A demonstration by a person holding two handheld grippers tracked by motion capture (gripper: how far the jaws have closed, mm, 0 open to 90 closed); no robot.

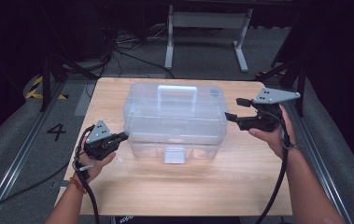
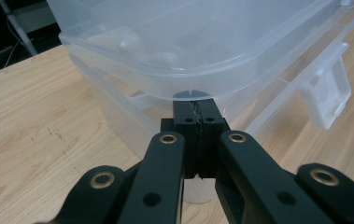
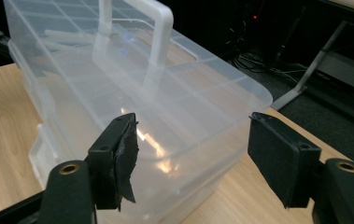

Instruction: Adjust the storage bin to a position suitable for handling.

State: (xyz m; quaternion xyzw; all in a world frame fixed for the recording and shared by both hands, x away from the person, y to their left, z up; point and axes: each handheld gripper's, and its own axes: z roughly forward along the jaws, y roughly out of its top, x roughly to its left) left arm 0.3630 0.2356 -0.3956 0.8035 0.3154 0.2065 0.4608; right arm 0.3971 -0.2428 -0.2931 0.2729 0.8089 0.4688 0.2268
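With the clear plastic box sitting mid-table, lid down and front latch apparently unopened, we brace its left corner with our closed left gripper while our right gripper, jaws wide and empty, nears the right end, nothing yet opened or lifted.

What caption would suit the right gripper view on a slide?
Open jaws of the right gripper face a corner of the clear plastic box with a carry handle on a wooden table.

Left tool jaws pressed together; right tool jaws apart.
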